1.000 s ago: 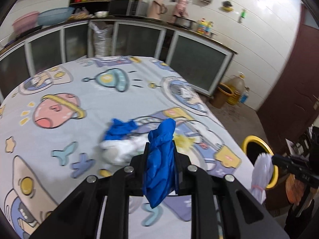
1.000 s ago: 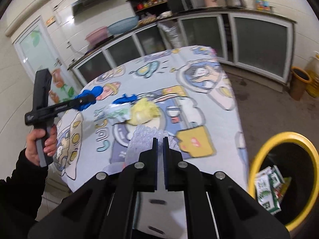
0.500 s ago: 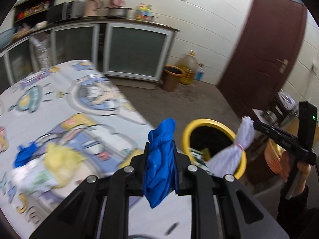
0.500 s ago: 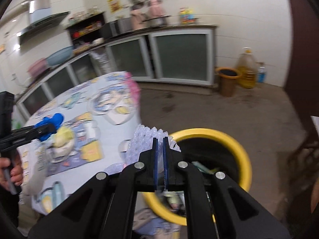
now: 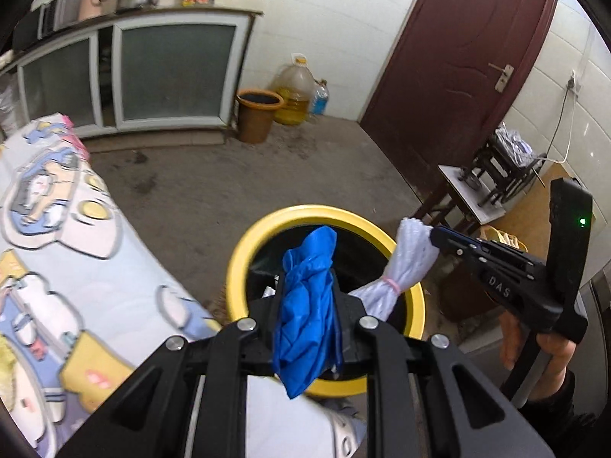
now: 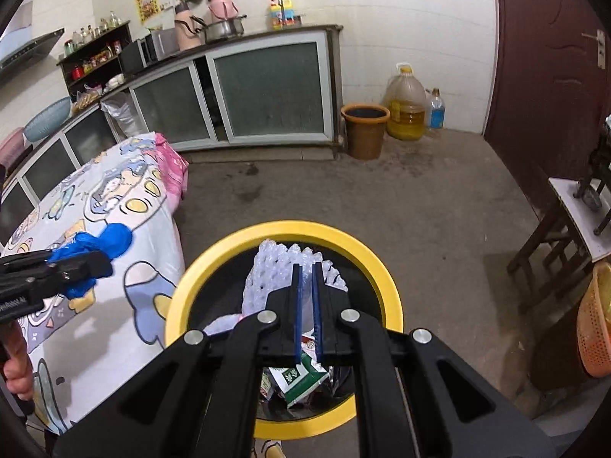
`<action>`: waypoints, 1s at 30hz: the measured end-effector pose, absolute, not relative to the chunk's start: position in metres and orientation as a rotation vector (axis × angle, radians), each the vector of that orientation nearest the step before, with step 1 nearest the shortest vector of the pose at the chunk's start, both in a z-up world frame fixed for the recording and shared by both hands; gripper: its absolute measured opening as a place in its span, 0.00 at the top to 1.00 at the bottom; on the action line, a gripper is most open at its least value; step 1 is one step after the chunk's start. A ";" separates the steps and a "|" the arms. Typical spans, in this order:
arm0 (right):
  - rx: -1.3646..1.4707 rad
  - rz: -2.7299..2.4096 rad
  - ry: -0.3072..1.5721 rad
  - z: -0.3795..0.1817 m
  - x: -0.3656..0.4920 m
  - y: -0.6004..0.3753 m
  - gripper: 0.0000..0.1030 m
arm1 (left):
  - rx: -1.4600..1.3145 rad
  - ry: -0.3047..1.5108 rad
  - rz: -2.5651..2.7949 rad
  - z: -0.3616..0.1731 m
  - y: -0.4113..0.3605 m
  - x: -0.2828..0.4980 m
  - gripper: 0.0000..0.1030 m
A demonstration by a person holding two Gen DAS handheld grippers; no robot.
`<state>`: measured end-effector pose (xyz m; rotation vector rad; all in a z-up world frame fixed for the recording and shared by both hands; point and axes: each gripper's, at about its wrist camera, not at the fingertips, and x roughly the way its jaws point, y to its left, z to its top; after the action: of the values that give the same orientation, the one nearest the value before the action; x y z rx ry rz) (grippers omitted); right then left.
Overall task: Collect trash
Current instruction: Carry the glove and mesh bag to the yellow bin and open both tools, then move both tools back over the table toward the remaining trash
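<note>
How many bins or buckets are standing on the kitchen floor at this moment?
2. The yellow-rimmed trash bin stands beside the table, below both grippers. The brown bucket stands by the counter's end, next to the oil jug. Others may be out of view.

Both tools are showing as matt black plastic, built from angled linkage bars pinned with round silver screws. The right gripper (image 6: 306,286) is wearing thin blue pads along the inner faces of its two fingers, and from the other side its body is reading "DAS" in pale letters, with a small green light glowing on the tall black handle. The left gripper (image 5: 307,297) is showing the same black frame and four silver screws in a row. The right hand (image 5: 542,351) is coming out of a dark, black-looking sleeve at the cuff. The left hand (image 6: 17,366) is showing only partly.
</note>
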<state>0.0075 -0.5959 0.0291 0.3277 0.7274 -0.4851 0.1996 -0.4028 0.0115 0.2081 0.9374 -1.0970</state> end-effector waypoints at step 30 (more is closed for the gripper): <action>0.430 -0.321 0.773 0.024 0.028 -0.568 0.43 | 0.016 0.829 -0.900 0.033 -0.255 0.240 0.08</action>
<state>0.0277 -0.5684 0.0238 0.4304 0.7735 -0.3211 0.2403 -0.2551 0.0330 0.0160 0.8291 -0.9005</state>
